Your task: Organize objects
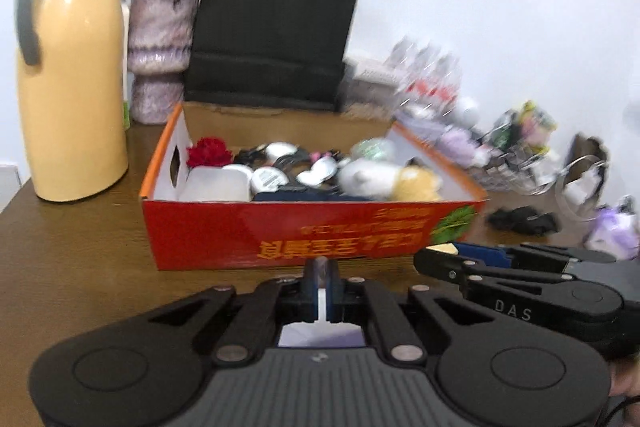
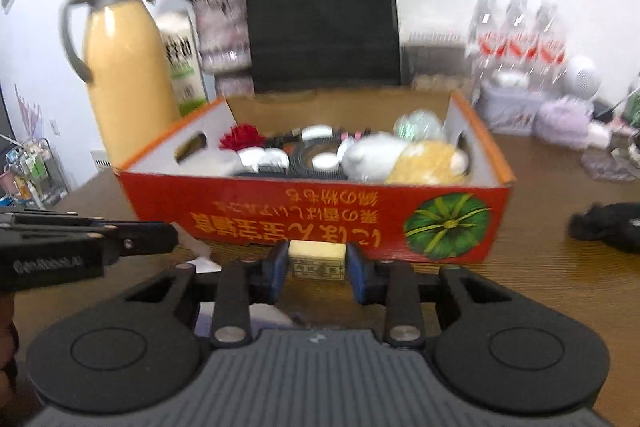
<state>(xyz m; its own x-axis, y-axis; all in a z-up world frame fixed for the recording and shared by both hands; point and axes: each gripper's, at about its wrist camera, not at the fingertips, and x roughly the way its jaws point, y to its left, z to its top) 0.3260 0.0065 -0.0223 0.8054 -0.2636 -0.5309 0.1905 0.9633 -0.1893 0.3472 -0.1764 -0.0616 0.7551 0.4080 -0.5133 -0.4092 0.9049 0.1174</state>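
A red cardboard box (image 1: pixel 280 235) (image 2: pixel 320 215) stands on the wooden table, filled with several small items: a red flower (image 1: pixel 209 151), white round cases and a white and yellow plush toy (image 1: pixel 390 179) (image 2: pixel 404 157). My left gripper (image 1: pixel 321 277) is shut on a thin white, paper-like piece just before the box's front wall. My right gripper (image 2: pixel 317 263) is shut on a small cream block (image 2: pixel 317 259) with a printed label, also low before the box. It shows at the right of the left wrist view (image 1: pixel 452 255).
A yellow thermos jug (image 1: pixel 72 87) (image 2: pixel 124 83), a vase of flowers (image 1: pixel 156 55) and a black paper bag (image 1: pixel 276 27) (image 2: pixel 324 11) stand behind the box. Water bottles (image 2: pixel 516 39), purple items and a black cloth (image 2: pixel 608 227) (image 1: pixel 520 219) lie to the right.
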